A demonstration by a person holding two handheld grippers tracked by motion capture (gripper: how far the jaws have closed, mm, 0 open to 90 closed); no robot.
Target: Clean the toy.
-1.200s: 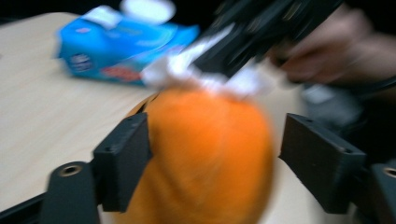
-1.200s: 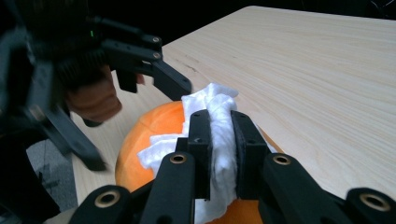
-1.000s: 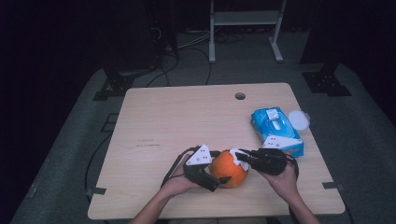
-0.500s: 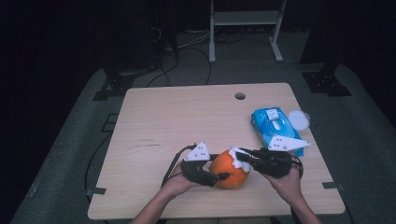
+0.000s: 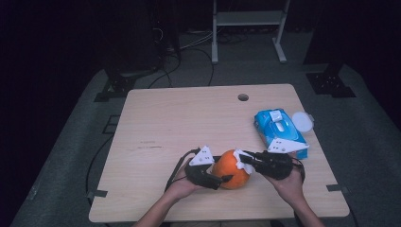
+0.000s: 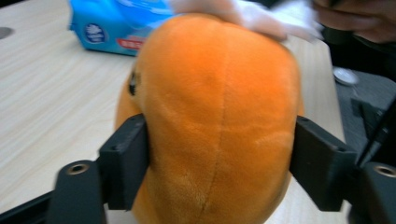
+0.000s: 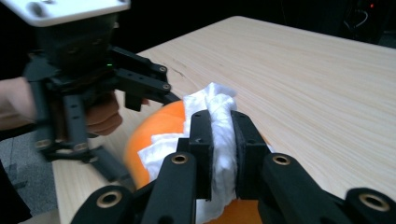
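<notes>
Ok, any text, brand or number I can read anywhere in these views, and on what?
Nothing legible.
Blue wipes pack: in the left gripper view a round dark-blue logo and a red strip with white print, both too blurred to read.
Orange plush toy, white wipe, table: no text.

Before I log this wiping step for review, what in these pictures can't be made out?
- Orange plush toy: its underside and far side, hidden by its own bulk in the left gripper view.
- White wipe: the part touching the toy, covered by the right gripper.
- Blue wipes pack: its print, too small in the high view.
- Left gripper: its pads, hidden behind the toy there.
</notes>
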